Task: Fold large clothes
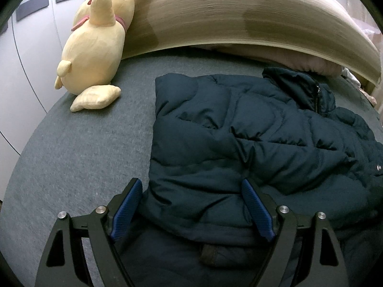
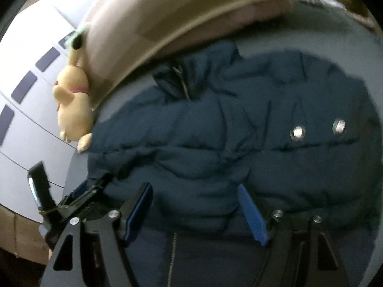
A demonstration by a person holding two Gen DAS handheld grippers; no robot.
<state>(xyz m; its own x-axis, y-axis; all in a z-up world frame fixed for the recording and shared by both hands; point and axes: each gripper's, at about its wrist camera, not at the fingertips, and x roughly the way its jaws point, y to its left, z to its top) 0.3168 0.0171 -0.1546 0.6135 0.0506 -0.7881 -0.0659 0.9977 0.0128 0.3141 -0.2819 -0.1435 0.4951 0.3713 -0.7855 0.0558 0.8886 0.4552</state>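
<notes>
My left gripper [image 1: 191, 189] has its blue pads [image 1: 126, 208] spread wide, straddling the near hem of the dark blue puffer jacket [image 1: 239, 131]; I cannot tell whether the pads touch the fabric, and nothing is clamped. It tilts steeply down at the bed. My right gripper [image 2: 195, 193] is likewise wide apart over the hem, pitched down, its picture blurred; the jacket bulges between the fingers [image 2: 251, 212] but they are not pressing it.

The jacket lies flat on the grey bed sheet [image 1: 83, 143], collar [image 1: 299, 83] at about one o'clock toward the wooden headboard [image 1: 239, 19], two metal snaps [image 2: 298, 132] showing at three o'clock in the right view. A yellow plush toy [image 1: 95, 55] leans on the headboard at ten o'clock, apart from the jacket in the left view. No containers show.
</notes>
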